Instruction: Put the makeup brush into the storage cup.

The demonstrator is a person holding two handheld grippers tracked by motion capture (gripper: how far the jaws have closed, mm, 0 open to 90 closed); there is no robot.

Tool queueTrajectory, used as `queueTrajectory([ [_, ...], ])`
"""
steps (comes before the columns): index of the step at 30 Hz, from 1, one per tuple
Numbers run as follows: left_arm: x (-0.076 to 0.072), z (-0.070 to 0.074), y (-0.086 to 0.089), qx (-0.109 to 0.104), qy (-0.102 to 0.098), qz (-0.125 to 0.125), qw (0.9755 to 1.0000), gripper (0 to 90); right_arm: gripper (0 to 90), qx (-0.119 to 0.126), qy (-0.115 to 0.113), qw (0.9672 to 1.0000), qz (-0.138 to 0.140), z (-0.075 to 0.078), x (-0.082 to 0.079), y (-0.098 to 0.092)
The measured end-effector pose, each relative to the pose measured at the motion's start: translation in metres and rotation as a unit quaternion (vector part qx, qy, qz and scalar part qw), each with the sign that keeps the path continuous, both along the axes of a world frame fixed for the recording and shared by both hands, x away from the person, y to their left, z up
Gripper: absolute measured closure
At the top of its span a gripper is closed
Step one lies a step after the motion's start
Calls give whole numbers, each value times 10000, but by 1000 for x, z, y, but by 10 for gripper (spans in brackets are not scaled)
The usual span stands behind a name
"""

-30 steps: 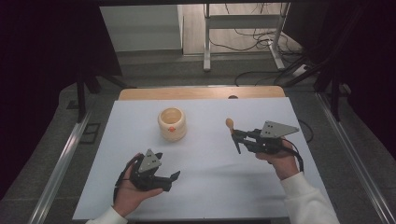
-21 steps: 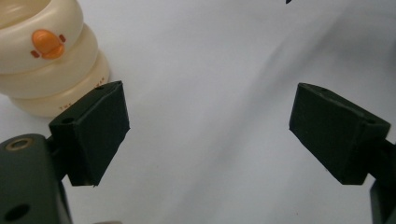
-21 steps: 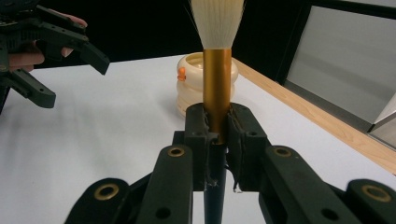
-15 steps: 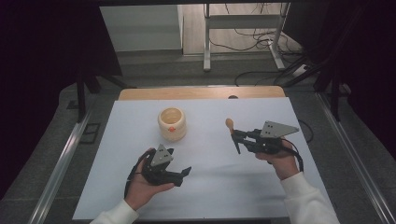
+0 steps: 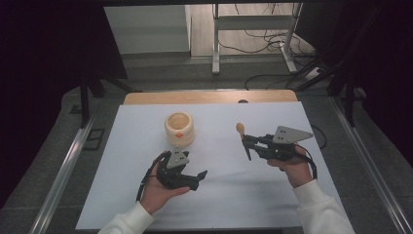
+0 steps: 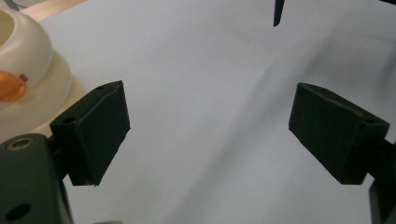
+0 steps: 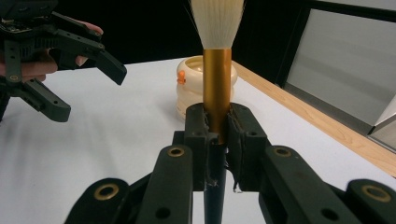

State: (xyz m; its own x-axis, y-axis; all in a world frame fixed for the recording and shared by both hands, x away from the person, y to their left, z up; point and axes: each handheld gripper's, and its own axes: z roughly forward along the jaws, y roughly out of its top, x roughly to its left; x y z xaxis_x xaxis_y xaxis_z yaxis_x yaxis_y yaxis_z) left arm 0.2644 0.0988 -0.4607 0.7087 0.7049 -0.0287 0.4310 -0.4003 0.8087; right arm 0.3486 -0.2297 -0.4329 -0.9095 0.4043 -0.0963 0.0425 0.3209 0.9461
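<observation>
The left gripper (image 6: 210, 126) is holding its two black fingers (image 6: 93, 130) wide apart over the white counter (image 6: 205, 70), nothing between them. A cream pot (image 6: 28, 70) with an orange knob is sitting just beyond the left-hand finger. A dark pointed tip (image 6: 278, 11) is hanging well beyond the pot, at the view's top edge.
</observation>
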Motion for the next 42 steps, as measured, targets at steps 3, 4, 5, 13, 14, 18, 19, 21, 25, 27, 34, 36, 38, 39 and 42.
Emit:
queueTrajectory([
  [3, 1, 1, -4, -10, -33, -37, 10000, 128, 793, 15, 0, 10000, -3, 0, 0, 0],
  [4, 1, 1, -5, -21, -36, -47, 10000, 128, 793, 17, 1, 10000, -11, 0, 0, 0],
  [5, 3, 3, -8, -38, -63, -54, 10000, 128, 793, 20, 5, 10000, -16, 0, 0, 0],
  [13, 7, 6, -16, -105, -106, -96, 9998, 129, 793, 33, 14, 10000, 16, -1, 0, 2],
  [14, 8, 6, -17, -128, -95, -106, 9998, 129, 793, 37, 6, 10000, 15, -1, 0, 2],
  [18, 12, 5, -22, -206, -79, -114, 9997, 129, 793, 50, 20, 10000, 13, -1, 1, 2],
  [19, 12, 5, -23, -213, -74, -121, 9997, 129, 793, 45, 19, 10000, 4, -1, 1, 2],
  [21, 13, 5, -25, -223, -80, -127, 9996, 130, 793, 35, 21, 10000, 16, 0, 1, 3],
  [25, 16, 5, -31, -222, -101, -179, 9995, 132, 793, 55, 25, 10000, 25, 0, 1, 3],
  [27, 19, 5, -35, -263, -101, -182, 9994, 133, 793, 73, 28, 10000, 21, 0, 1, 4],
  [34, 27, 2, -47, -413, -111, -222, 9988, 137, 793, 102, 17, 9999, 21, 0, 1, 4],
  [36, 29, 1, -51, -476, -116, -236, 9985, 140, 793, 97, 14, 9999, 19, 0, 1, 4],
  [38, 32, -1, -57, -540, -131, -254, 9981, 141, 793, 100, 18, 9999, 20, 0, 1, 4],
  [39, 33, -2, -59, -568, -158, -268, 9979, 142, 793, 103, 23, 9999, 15, 0, 1, 3],
  [42, 34, -3, -64, -611, -193, -312, 9975, 146, 793, 108, 22, 9999, 11, 0, 1, 3],
])
